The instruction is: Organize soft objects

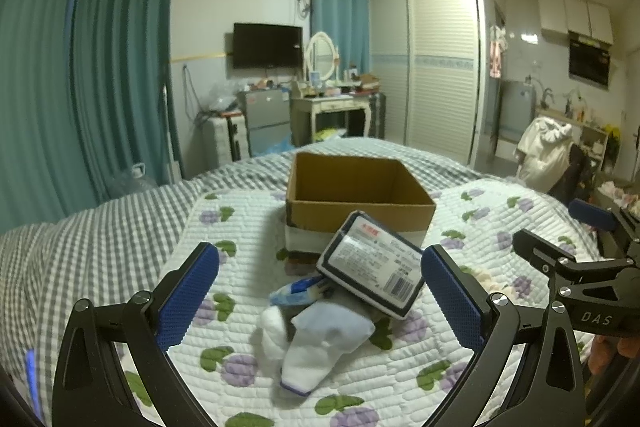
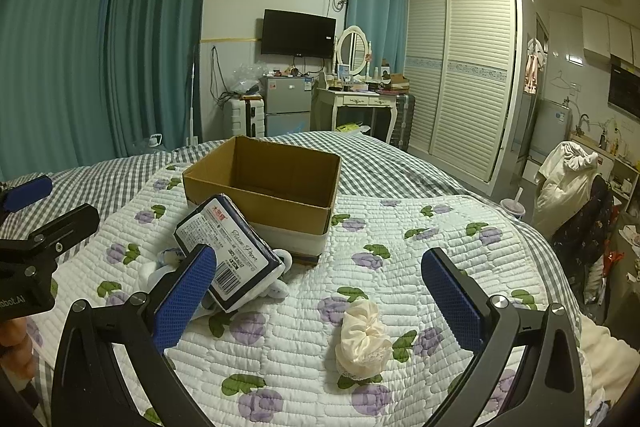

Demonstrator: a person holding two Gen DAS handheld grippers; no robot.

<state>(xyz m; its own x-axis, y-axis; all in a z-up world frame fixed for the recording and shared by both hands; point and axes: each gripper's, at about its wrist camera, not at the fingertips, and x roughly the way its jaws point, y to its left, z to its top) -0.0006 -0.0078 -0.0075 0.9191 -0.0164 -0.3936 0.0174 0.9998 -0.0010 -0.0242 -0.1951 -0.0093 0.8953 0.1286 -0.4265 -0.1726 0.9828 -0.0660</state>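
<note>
Both the left hand-held gripper (image 1: 320, 291) and the right hand-held gripper (image 2: 320, 295) are hovering released, grasping nothing. The white ankle sock (image 1: 320, 343) is lying beside the open brown cardboard box (image 1: 356, 195), under the leaning dark-blue tissue pack (image 1: 372, 267). Pulling the sock is risking toppling the pack.

One cardboard box (image 1: 360, 203) stands on the quilt (image 1: 248, 227), with one dark-wrapped tissue pack (image 1: 370, 269) tilted just in front of it. Beside the pack lie one white sock (image 1: 320, 343), one small blue-and-white packet (image 1: 294, 290) and one rolled white bundle (image 1: 272, 331). One cream scrunchie (image 2: 362, 343) lies apart, and two grippers show, each with two blue-padded fingers (image 1: 188, 301).
</note>
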